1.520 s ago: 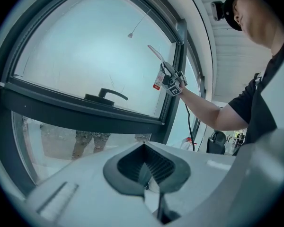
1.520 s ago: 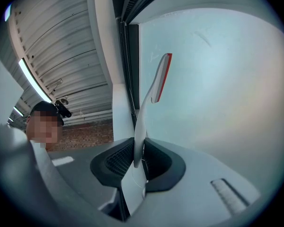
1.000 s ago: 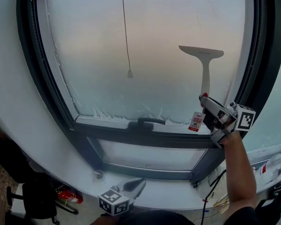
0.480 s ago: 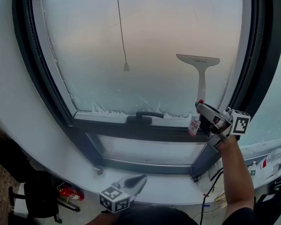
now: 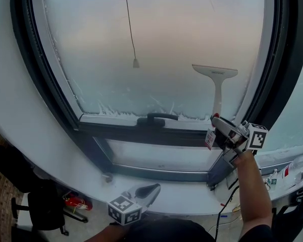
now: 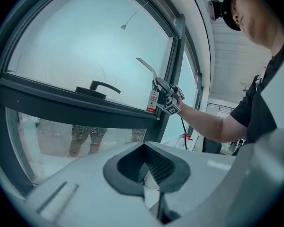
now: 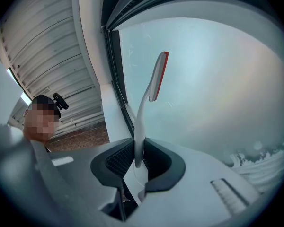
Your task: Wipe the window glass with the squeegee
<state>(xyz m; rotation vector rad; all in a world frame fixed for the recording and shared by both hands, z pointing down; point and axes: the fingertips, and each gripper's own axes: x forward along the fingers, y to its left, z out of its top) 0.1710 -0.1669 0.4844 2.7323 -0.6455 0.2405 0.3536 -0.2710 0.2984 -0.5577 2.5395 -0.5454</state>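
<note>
A white squeegee (image 5: 215,73) lies against the frosted window glass (image 5: 161,49), its blade across the lower right of the pane and its handle pointing down. My right gripper (image 5: 223,130) is shut on the bottom of that handle, just above the dark lower frame. In the right gripper view the handle (image 7: 141,122) rises from between the jaws (image 7: 138,161) to the red-edged blade (image 7: 157,77). My left gripper (image 5: 147,191) hangs low near the sill, away from the glass, shut with nothing in it. The left gripper view shows the squeegee (image 6: 146,66) from the side.
A black window handle (image 5: 154,118) sits on the lower frame (image 5: 141,132). A blind cord with a pull (image 5: 135,63) hangs before the glass. A red-and-white tag (image 5: 209,138) dangles by the right gripper. Bottles (image 5: 297,166) stand at right; a dark chair (image 5: 40,205) is lower left.
The right gripper has drawn the squeegee down the glass towards the lower frame. The left gripper has stayed low by the sill.
</note>
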